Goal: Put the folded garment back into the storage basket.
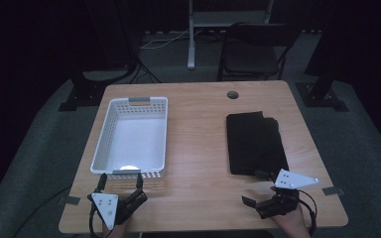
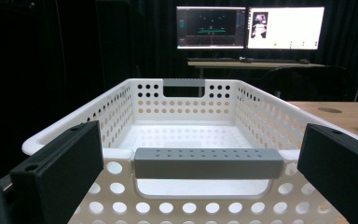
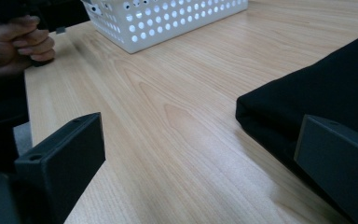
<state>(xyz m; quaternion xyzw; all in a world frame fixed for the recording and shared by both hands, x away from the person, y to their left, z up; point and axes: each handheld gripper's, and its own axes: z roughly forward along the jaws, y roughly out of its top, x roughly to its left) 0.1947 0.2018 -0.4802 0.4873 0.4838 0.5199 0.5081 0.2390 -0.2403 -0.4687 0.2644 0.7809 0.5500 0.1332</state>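
Note:
A white perforated basket (image 1: 131,134) with grey handles lies empty on the left half of the wooden table (image 1: 198,148). A folded black cloth (image 1: 254,143) rests on the right half. My left gripper (image 1: 120,182) stands open just before the basket's near end, and in the left gripper view its jaws flank the grey handle (image 2: 208,163) without touching it. My right gripper (image 1: 256,189) is open near the cloth's near corner, pointing left; the cloth (image 3: 317,102) sits beside its right jaw, and nothing lies between the jaws.
A round cable hole (image 1: 233,94) marks the table's far edge. Behind the table stand a black folding chair (image 1: 250,52) and a desk with two lit monitors (image 2: 249,28). Bare wood lies between basket and cloth.

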